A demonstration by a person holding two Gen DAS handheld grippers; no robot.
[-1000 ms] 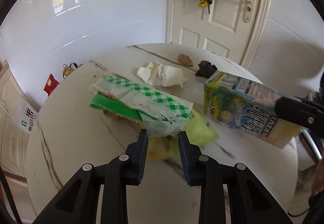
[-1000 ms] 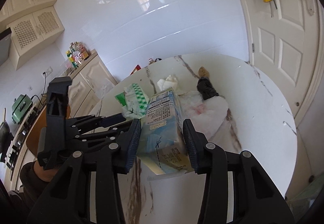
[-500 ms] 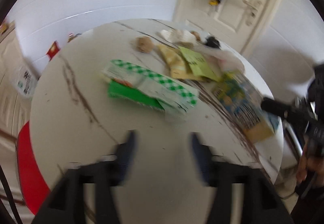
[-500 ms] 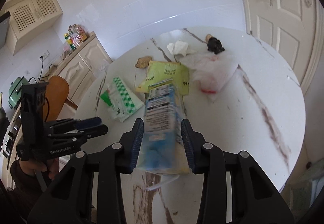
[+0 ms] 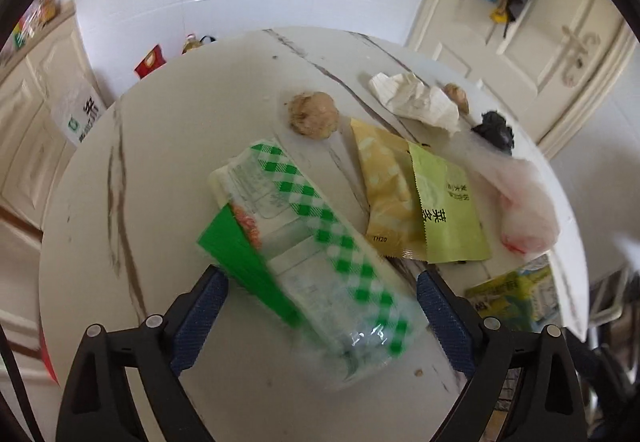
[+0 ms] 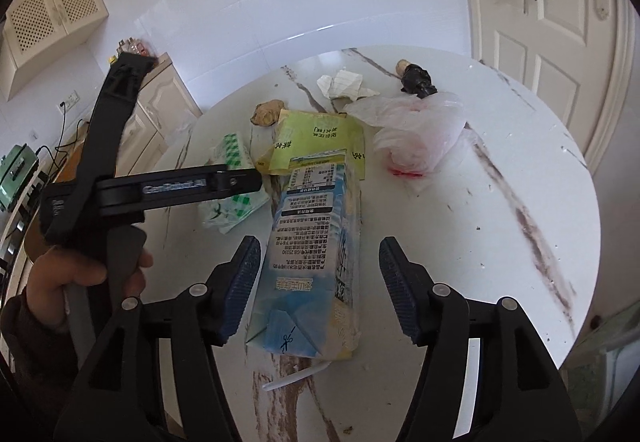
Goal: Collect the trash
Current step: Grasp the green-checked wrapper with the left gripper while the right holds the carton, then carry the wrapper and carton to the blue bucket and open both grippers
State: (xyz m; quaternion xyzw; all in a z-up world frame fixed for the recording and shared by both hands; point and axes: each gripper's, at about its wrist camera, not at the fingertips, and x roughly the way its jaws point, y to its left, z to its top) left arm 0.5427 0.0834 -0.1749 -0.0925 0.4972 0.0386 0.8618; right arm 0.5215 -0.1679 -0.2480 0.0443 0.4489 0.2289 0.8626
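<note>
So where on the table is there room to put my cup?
The table's right side, past the plastic bag, is bare, as is its left edge beyond the green checked wrapper. The middle is crowded, around the yellow-green packets and the milk carton.

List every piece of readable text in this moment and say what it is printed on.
"TH20": bottom edge of the yellow snack packet.
"菜多" in large characters: green packet; its smaller print is too small to read.
Milk carton: dense Chinese print and a scissors sign near its base; too small to read.
Left gripper arm: embossed brand, blurred.
White bag off the table: unreadable.
</note>
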